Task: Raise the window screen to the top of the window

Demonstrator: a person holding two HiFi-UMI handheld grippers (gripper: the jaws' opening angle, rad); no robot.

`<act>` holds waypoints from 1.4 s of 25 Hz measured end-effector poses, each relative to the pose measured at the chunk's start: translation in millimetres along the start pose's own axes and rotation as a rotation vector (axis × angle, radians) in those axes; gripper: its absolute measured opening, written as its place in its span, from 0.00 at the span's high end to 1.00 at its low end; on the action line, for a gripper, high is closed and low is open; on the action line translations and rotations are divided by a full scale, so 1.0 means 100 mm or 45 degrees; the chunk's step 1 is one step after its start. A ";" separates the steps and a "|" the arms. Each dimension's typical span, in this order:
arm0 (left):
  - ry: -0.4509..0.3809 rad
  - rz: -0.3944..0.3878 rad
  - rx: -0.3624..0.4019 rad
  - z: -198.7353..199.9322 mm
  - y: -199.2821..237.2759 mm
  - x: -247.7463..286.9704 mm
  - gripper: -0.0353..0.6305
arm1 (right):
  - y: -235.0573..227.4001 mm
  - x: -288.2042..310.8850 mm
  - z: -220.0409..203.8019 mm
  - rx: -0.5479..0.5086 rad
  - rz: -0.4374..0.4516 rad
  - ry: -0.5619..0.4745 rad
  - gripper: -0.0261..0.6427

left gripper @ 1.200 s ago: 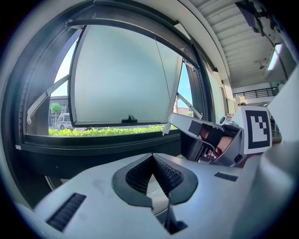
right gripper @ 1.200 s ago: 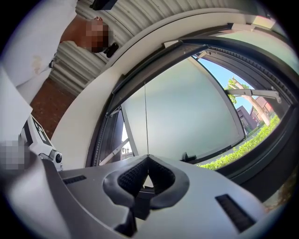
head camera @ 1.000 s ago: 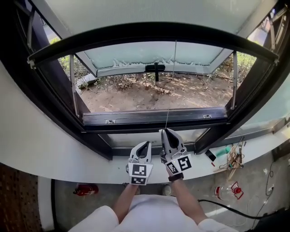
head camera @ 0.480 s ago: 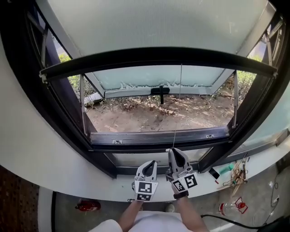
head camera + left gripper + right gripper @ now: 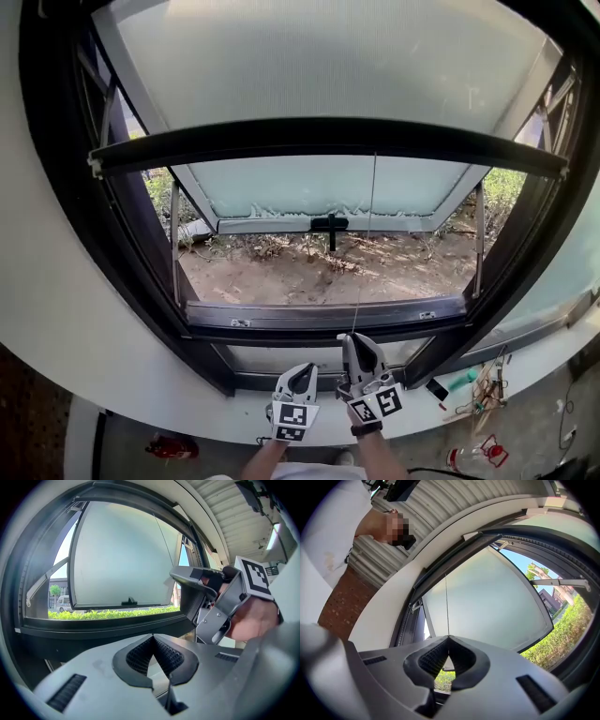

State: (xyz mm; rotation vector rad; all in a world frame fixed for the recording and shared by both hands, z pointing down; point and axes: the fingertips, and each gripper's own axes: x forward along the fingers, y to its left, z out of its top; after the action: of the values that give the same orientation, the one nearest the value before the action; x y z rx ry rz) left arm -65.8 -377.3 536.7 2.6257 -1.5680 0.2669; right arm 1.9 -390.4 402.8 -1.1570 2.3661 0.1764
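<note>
Nothing here can be read: no words, numbers or brand marks. The only printed signs are the black-and-white square markers on the cubes of the left gripper (image 5: 302,373) and right gripper (image 5: 354,339), at 6 o'clock in the head view. They show blocky patterns, not letters.

Pale translucent window screen (image 5: 319,66) partly raised; dark bottom bar (image 5: 328,141) runs level across, roughly mid-height; thin pull cord (image 5: 367,225) hangs taut from its middle.
</note>
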 end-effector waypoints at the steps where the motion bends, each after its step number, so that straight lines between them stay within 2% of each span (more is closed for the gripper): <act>1: 0.002 0.003 -0.002 -0.01 0.01 0.00 0.94 | 0.01 0.01 0.03 0.001 0.002 -0.008 0.96; 9: 0.001 -0.003 -0.068 -0.03 0.00 0.00 0.94 | 0.08 0.09 0.20 0.027 0.033 -0.059 0.96; 14: -0.013 -0.035 -0.152 0.03 -0.05 0.02 0.94 | 0.08 0.12 0.28 0.040 0.036 -0.069 0.96; 18: -0.004 -0.042 -0.146 0.03 -0.07 0.04 0.94 | 0.06 0.14 0.38 0.088 0.030 -0.090 0.96; 22: 0.020 -0.039 -0.139 -0.06 -0.07 0.07 0.94 | 0.08 0.17 0.56 0.076 0.042 -0.133 0.96; 29: -0.005 -0.035 -0.140 0.00 -0.05 0.10 0.94 | 0.22 0.33 0.83 -0.114 0.082 -0.161 0.96; 35: -0.025 -0.016 -0.115 0.10 -0.02 0.11 0.94 | 0.18 0.44 1.05 -0.029 0.095 -0.239 0.96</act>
State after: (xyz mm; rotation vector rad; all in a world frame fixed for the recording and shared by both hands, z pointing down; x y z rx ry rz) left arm -57.5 -387.0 528.9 2.5768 -1.5307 0.1656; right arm 4.2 -376.2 288.6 -1.0165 2.2478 0.3240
